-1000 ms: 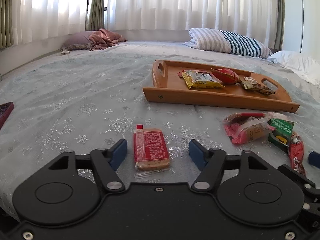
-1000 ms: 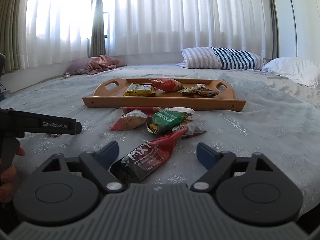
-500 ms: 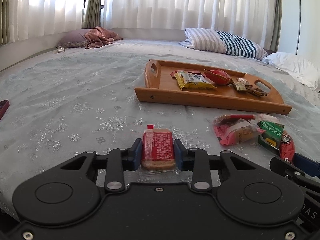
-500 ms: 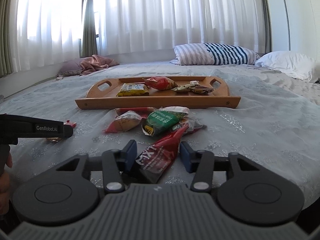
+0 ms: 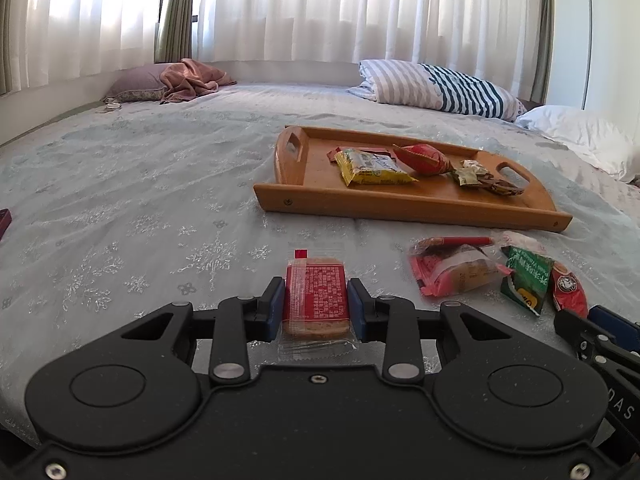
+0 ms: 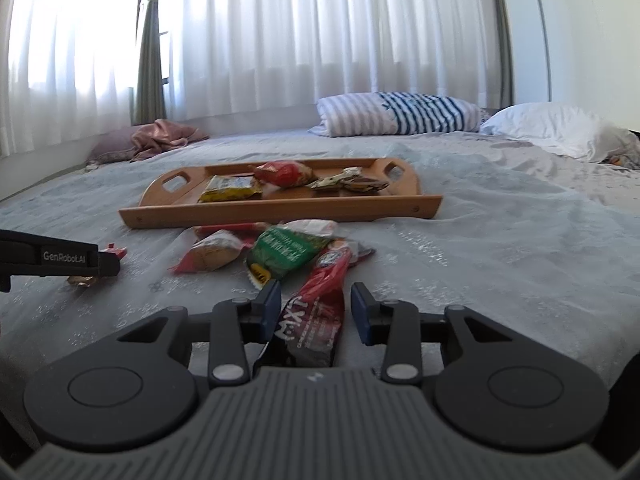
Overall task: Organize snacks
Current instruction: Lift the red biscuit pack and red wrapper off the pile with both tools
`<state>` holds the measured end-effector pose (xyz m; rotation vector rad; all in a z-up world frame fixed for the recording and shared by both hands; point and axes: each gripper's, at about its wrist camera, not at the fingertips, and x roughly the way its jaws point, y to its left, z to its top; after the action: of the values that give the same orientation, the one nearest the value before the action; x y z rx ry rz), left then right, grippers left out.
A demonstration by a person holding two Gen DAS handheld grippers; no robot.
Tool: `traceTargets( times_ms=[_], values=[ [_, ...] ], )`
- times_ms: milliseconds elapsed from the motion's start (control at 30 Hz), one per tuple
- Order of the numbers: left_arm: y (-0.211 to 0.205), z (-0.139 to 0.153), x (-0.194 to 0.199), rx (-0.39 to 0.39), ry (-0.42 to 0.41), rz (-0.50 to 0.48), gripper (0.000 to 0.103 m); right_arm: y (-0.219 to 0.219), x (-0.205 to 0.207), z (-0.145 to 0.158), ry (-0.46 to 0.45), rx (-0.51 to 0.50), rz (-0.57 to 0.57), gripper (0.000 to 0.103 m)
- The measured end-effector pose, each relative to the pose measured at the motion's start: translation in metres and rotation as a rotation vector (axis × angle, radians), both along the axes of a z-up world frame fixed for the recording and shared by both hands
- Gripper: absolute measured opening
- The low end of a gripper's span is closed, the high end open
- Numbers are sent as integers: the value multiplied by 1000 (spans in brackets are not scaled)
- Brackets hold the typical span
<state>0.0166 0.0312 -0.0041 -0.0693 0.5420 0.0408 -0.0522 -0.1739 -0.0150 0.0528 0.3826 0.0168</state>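
My left gripper [image 5: 316,304] is shut on a red-labelled cracker packet [image 5: 316,296], just above the bedspread. My right gripper [image 6: 316,308] is shut on a long red and dark snack bag [image 6: 318,308], whose far end lies over the loose pile. A wooden tray [image 5: 400,202] stands ahead with a yellow packet [image 5: 372,166], a red bag [image 5: 424,158] and small wrapped sweets [image 5: 480,176] in it. It also shows in the right wrist view [image 6: 280,210]. Loose snacks lie before the tray: a pink packet [image 5: 456,270], a green packet [image 5: 526,280].
Striped pillow [image 5: 440,88] and white pillow [image 5: 580,136] lie at the back right. A pink blanket on a cushion [image 5: 180,82] is at the back left. A dark red object [image 5: 4,218] sits at the left edge. The left gripper's body [image 6: 56,258] shows in the right view.
Both grippers closed from wide open onto their packets. The left holds the cracker packet and the right holds the long red bag, both lifted slightly.
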Motion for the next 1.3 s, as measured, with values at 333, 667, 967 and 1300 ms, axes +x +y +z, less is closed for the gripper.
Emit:
traceTargets(
  times_ms=[333,667,967,1300],
  values=[
    [-8,1,2,-7,1,-17,32,-1,10,2,13,-1,-46,43],
    [-24,-1,2,10,-6,-43,32,5,25,1,40,0,-80,33],
    [-27,-6,5,45,-8,-16,40,11,31,-4,47,-34,-79,33],
    [-23,-3,18,-1,31,-12,32,9,38,-3,53,-31,-63,29]
  ],
)
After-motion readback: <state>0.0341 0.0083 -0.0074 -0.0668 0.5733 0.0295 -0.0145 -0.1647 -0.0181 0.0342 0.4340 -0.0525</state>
